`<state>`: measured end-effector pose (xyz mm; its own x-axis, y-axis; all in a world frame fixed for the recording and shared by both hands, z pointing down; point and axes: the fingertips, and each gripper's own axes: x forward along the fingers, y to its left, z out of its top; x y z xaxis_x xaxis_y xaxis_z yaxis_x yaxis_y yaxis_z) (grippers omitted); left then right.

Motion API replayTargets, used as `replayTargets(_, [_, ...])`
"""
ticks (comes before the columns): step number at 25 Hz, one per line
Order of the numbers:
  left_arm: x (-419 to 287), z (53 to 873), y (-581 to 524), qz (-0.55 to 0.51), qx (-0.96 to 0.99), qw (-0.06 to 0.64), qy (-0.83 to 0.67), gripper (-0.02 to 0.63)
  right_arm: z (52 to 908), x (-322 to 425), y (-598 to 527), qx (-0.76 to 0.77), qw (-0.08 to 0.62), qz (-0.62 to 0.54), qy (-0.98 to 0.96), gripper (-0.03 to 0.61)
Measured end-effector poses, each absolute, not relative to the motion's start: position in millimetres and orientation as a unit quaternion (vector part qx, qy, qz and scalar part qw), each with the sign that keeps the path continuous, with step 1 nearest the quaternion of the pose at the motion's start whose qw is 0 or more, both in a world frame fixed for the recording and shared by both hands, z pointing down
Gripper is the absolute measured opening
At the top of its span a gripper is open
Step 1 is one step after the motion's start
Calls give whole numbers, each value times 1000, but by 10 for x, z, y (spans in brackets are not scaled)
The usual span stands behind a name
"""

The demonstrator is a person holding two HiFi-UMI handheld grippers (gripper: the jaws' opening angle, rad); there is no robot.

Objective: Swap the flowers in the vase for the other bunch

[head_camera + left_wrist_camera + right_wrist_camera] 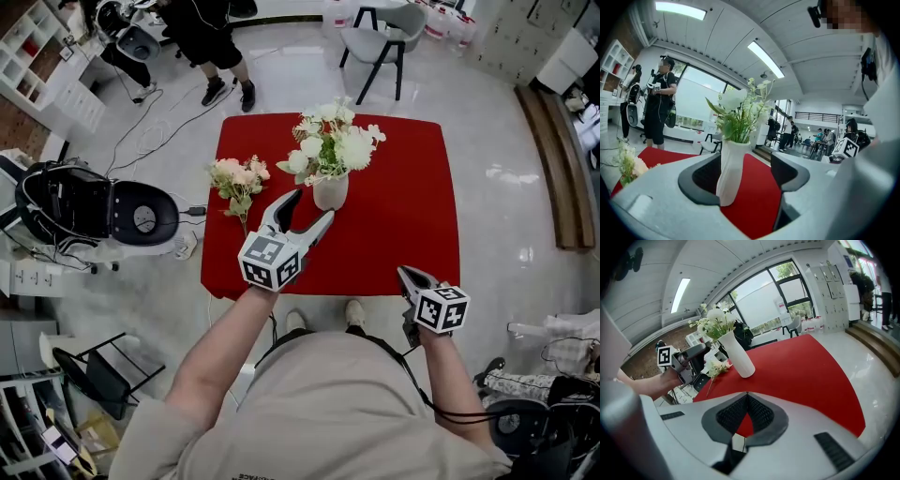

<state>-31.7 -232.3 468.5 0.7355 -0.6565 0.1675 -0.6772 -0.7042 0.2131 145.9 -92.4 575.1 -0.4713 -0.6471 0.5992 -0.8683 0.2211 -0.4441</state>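
Vase (330,192) of white flowers (328,141) stands mid-table on the red cloth (412,206), my left gripper (312,206) just near of it, jaws apart and empty, my right gripper (405,274) closed on nothing; nudging it off-centre could topple it.

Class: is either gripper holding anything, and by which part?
Nothing is held. The left gripper is open around the white vase, pads not pressing; the right gripper is shut, empty.

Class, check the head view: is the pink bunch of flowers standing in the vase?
No, the pink bunch lies on the red table beside the vase, which holds white flowers.
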Motion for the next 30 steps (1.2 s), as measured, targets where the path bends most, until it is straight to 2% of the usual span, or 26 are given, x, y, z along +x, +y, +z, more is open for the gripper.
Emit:
replayTargets(12, [-796, 4872, -1250, 60, 919, 216, -324, 310, 5576, 915, -723, 461, 162, 350, -799, 14])
replayTargets(14, [-941, 4888, -1066, 71, 917, 228, -321, 265, 5524, 769, -698, 453, 164, 337, -809, 14])
replayTargets(18, [-1288, 4986, -735, 103, 913, 235, -318, 90, 5483, 397, -683, 434, 163, 315, -828, 14])
replayTargets(20, [-1433, 5027, -586, 117, 913, 239, -310, 32, 5452, 219, -671, 428, 160, 303, -836, 14])
replayTargets(22, [-1540, 5074, -445, 129, 913, 246, -298, 8, 5432, 56, -630, 423, 158, 289, -844, 14])
replayTargets(30, [-1776, 5046, -193, 137, 915, 261, -276, 8, 5378, -400, -405, 406, 160, 263, -861, 13])
